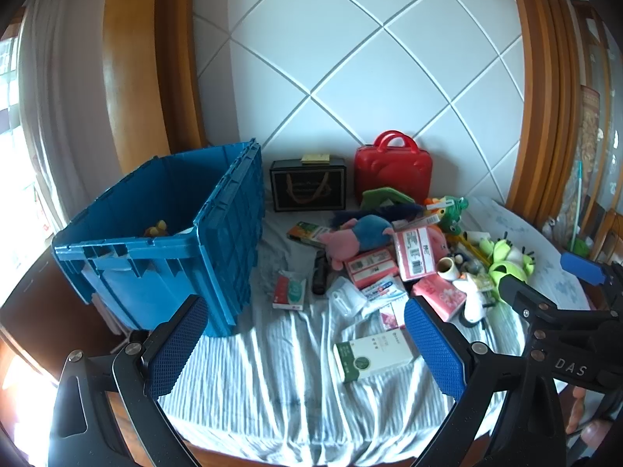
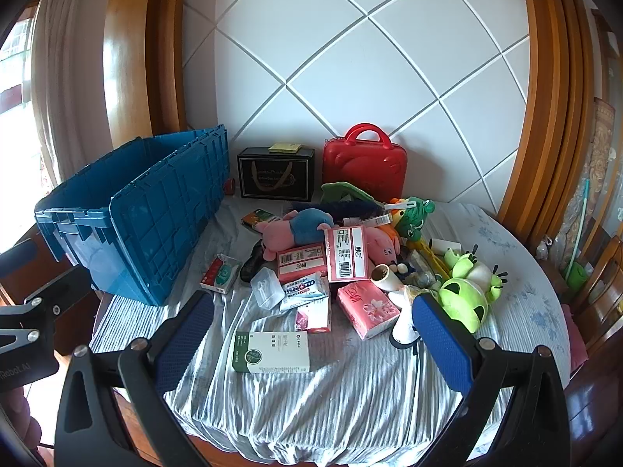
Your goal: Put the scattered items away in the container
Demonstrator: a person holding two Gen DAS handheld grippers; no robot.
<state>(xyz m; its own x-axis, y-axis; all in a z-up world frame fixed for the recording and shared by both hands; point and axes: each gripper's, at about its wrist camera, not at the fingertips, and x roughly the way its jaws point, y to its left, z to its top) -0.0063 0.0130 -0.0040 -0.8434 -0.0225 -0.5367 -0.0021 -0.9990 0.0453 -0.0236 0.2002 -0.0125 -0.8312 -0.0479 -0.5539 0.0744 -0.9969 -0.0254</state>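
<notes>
An open blue crate (image 1: 229, 233) (image 2: 155, 233) stands at the left of the bed, with a yellow toy (image 1: 157, 229) inside. Scattered items lie to its right: a white and green box (image 1: 372, 354) (image 2: 272, 352) nearest, a pink tissue pack (image 1: 438, 297) (image 2: 366, 307), a pink and blue plush (image 1: 358, 233) (image 2: 300, 229), green frog toys (image 1: 506, 258) (image 2: 467, 292) and several small packets. My left gripper (image 1: 305, 307) hovers open above the striped sheet, holding nothing. My right gripper (image 2: 313, 303) is open too, above the white and green box.
A red case (image 1: 393, 171) (image 2: 364, 163) and a black box (image 1: 307, 188) (image 2: 274, 175) lean against the white padded headboard. The striped sheet (image 1: 272, 389) is bare near the front edge. Wooden posts flank the bed and a curtain hangs at the left.
</notes>
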